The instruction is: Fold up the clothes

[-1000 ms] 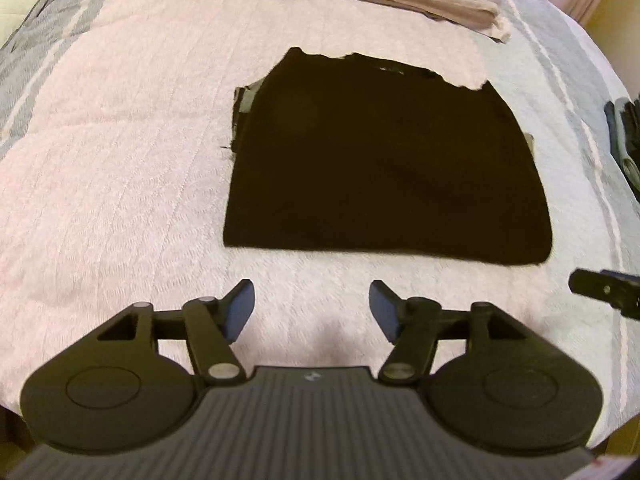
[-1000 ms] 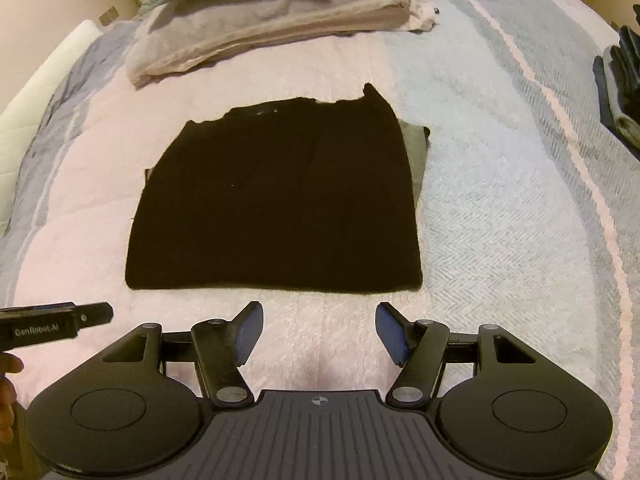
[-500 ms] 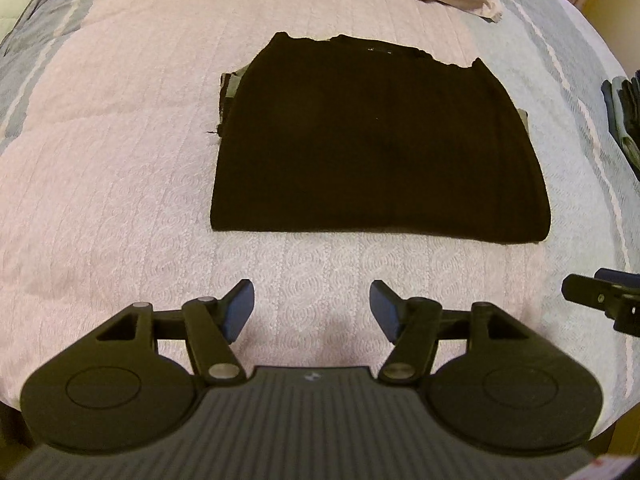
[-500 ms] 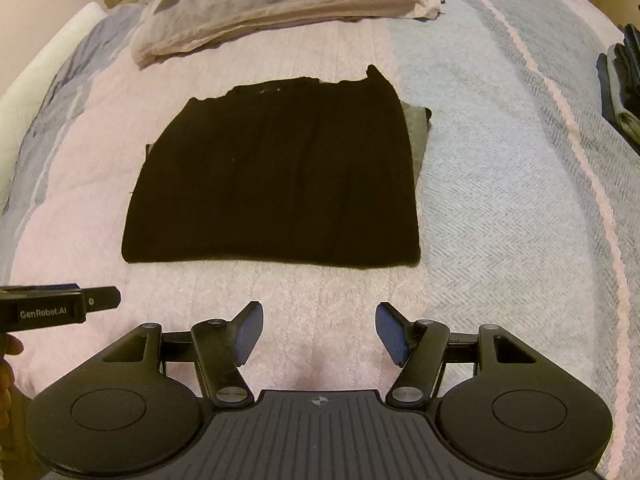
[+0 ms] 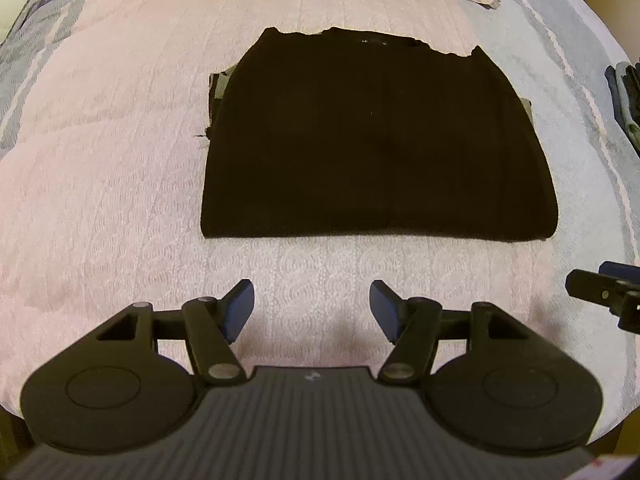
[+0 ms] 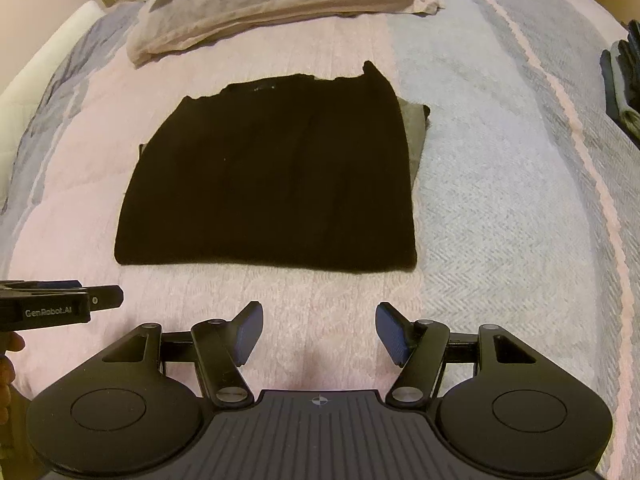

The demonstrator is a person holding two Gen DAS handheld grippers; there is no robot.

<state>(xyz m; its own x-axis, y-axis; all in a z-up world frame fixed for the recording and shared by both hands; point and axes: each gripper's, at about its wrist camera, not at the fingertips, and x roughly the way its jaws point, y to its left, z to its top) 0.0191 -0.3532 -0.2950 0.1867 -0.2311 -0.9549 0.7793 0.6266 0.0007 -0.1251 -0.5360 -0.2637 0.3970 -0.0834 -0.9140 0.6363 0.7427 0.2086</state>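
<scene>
Where both wrist views begin, nearest the cameras, the left gripper (image 5: pixel 311 307) and the right gripper (image 6: pixel 319 332) stand released, their blue-padded fingers spread with nothing between them, above a bare strip of bedspread (image 5: pixel 100 184). That cover is a quilted, finely patterned weave, pale pink across the middle and blue-grey with a thin pink stripe toward the right side. Beyond the strip lies the folded black garment (image 5: pixel 376 140), a flat, matte, roughly rectangular block: its near edge is straight and even, its far edge ragged, with a small peak at the far right corner. Olive-grey fabric (image 6: pixel 416 128) pokes out from under it on both sides, widest on the right. Open cover surrounds the garment on every side, broadest to its left and right. Farther back, a stack of folded beige and grey bedding (image 6: pixel 272 4), soft and rounded at its folds, lies across the bed, apart from the garment. At the right margin a pile of dark clothes (image 6: pixel 624 80) sits near the bed's edge, well apart from the garment.
</scene>
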